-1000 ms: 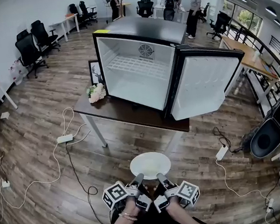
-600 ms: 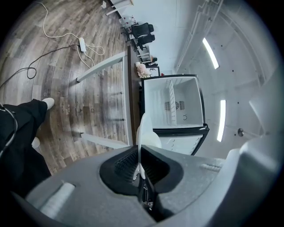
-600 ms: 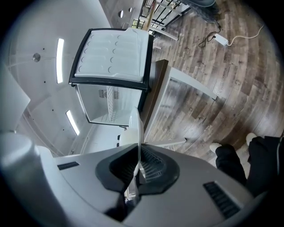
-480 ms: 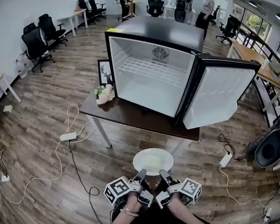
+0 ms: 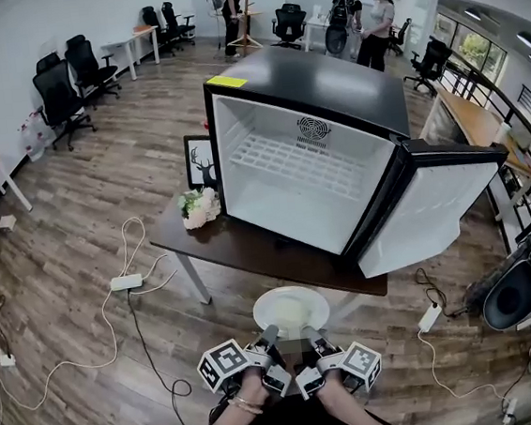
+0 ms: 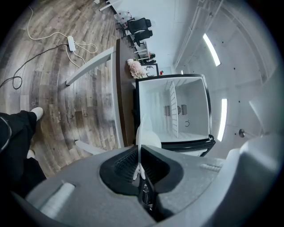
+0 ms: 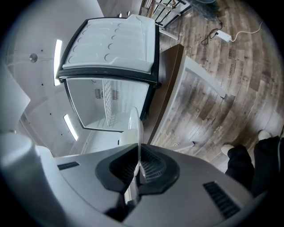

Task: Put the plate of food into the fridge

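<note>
Plate (image 5: 291,310) rim is what both my jaws are pinching: my left gripper (image 5: 265,337) is clamped on the near-left edge and my right gripper (image 5: 309,334) on the near-right edge, the two side by side and close together. In the left gripper view the thin white rim runs straight between the dark ribbed pads (image 6: 126,162), which press on it from both sides. The right gripper view shows the same tight grip.

I hold the plate in the air above the wooden floor (image 5: 79,236), near the front edge of the dark tabletop (image 5: 241,247) and not touching it. On that tabletop stands the fridge (image 5: 327,78), its door (image 5: 431,213) swung wide to my right and a wire shelf (image 5: 303,160) showing in its white inside. Just left of the fridge sit a small bunch of flowers (image 5: 196,207) and a framed picture (image 5: 201,162). A power strip (image 5: 125,282) lies on the floor farther left.
</note>
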`<action>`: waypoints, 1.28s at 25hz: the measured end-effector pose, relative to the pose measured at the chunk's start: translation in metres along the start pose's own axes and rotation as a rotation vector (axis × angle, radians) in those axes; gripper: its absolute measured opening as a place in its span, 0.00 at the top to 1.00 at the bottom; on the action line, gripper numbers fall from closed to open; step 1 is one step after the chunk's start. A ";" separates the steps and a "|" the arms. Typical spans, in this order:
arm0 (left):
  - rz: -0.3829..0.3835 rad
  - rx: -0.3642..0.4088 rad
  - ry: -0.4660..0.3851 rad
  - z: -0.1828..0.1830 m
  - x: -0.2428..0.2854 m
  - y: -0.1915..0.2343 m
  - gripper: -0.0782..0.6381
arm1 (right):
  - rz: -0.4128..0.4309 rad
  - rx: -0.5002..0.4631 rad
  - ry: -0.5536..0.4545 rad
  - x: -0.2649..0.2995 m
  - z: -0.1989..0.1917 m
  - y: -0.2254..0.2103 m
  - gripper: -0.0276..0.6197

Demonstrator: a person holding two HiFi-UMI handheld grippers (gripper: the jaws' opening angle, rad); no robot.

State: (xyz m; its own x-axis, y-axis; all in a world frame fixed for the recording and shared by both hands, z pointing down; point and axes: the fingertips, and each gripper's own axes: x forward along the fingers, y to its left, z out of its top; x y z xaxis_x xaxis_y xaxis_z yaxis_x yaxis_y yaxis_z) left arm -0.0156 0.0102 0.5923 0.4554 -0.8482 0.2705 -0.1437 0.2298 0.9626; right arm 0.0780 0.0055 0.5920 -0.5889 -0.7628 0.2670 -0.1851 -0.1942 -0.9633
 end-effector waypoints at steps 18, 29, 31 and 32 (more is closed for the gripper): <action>0.005 0.075 0.170 0.100 0.054 -0.016 0.86 | 0.016 0.067 -0.177 0.097 0.001 0.026 0.92; 0.006 0.073 0.221 0.109 0.068 -0.017 0.86 | -0.004 0.074 -0.226 0.107 0.007 0.026 0.92; 0.009 0.068 0.223 0.110 0.072 -0.017 0.86 | -0.010 0.061 -0.227 0.109 0.010 0.028 0.92; 0.010 0.064 0.222 0.110 0.074 -0.017 0.86 | -0.014 0.053 -0.227 0.111 0.012 0.028 0.92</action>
State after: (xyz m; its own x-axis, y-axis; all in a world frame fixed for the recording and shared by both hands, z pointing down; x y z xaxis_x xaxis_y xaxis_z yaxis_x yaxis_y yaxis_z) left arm -0.0765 -0.1088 0.5939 0.6351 -0.7184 0.2837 -0.2012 0.2008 0.9588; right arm 0.0168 -0.0917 0.5940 -0.3938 -0.8777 0.2732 -0.1472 -0.2332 -0.9612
